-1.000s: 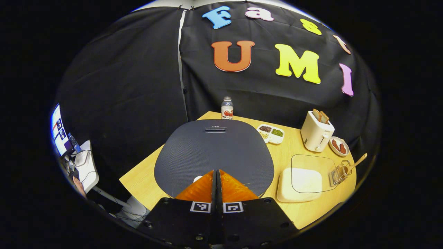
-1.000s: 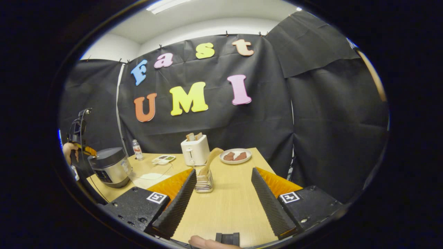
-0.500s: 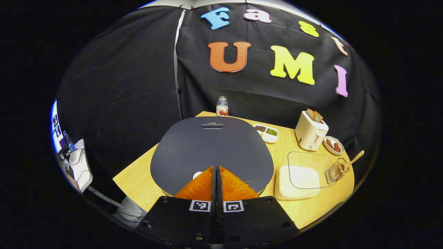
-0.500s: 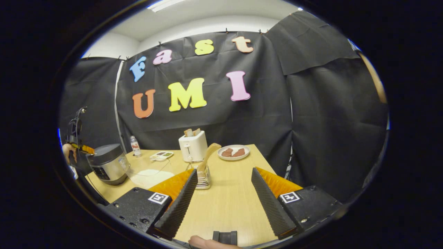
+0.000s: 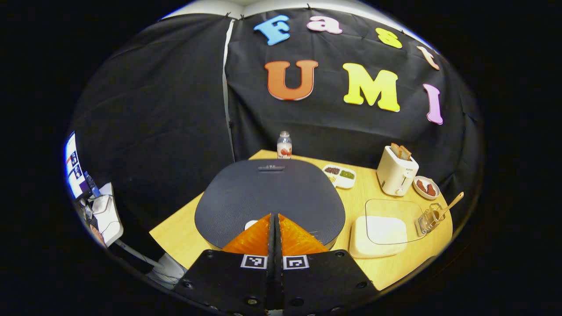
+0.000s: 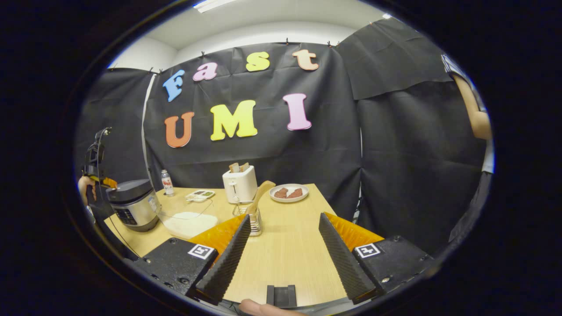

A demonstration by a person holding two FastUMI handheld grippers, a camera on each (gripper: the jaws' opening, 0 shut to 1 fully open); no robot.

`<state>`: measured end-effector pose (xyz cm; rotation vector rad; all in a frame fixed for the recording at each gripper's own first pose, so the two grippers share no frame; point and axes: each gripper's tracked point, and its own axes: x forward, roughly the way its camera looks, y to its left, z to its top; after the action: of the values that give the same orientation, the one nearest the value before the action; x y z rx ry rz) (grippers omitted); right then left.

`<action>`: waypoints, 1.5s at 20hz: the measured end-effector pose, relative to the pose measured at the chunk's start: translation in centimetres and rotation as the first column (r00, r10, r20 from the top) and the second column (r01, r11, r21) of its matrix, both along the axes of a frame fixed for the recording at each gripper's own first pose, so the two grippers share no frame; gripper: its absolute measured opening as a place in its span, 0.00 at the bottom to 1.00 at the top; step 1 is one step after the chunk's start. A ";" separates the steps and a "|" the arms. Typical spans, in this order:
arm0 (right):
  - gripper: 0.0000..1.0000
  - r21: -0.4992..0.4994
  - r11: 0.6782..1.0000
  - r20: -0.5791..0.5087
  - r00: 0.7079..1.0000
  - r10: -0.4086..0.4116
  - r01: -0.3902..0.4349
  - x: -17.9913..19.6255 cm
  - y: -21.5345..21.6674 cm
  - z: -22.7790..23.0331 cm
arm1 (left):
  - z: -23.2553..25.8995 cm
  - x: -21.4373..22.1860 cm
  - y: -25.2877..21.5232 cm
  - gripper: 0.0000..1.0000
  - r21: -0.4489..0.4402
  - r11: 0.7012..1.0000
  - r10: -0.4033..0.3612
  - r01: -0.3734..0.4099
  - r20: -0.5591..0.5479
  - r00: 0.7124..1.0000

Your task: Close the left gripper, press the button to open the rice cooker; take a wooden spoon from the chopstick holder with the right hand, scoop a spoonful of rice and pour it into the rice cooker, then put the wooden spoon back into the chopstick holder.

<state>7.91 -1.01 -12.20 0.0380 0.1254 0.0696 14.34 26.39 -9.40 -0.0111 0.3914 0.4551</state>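
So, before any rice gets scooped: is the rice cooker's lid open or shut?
Shut. The dark lid lies flat over the rice cooker, with the closed left tool at its front edge.

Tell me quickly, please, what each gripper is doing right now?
Left gripper: jaws closed, empty, over the rice cooker lid.
Right gripper: jaws open, empty, above the table.

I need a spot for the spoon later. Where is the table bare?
Bare: the near right stretch of table, between the holder and the right edge. Crowded: the far edge, with toaster, plate and tray; the left, with cooker and rice bowl.
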 end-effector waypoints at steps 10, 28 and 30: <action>1.00 -0.005 1.000 0.001 1.000 0.020 -0.020 -1.0 2.5 -0.4 | 10.3 -6.7 -6.1 0.40 0.081 0.992 -0.117 0.098 0.272 0.955; 0.96 0.030 0.998 0.033 0.998 0.050 -0.051 9.7 5.1 -2.6 | 5.5 -13.4 -13.7 0.96 0.075 0.974 -0.228 0.215 0.299 0.927; 1.00 0.066 0.996 0.048 0.997 0.058 -0.061 11.7 5.2 -2.1 | 5.4 -13.8 -13.9 0.96 0.066 0.974 -0.226 0.216 0.306 0.925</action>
<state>19.60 4.15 -14.34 0.0997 0.0783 0.1341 0.54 12.45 -4.04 -0.0083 0.0716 0.2295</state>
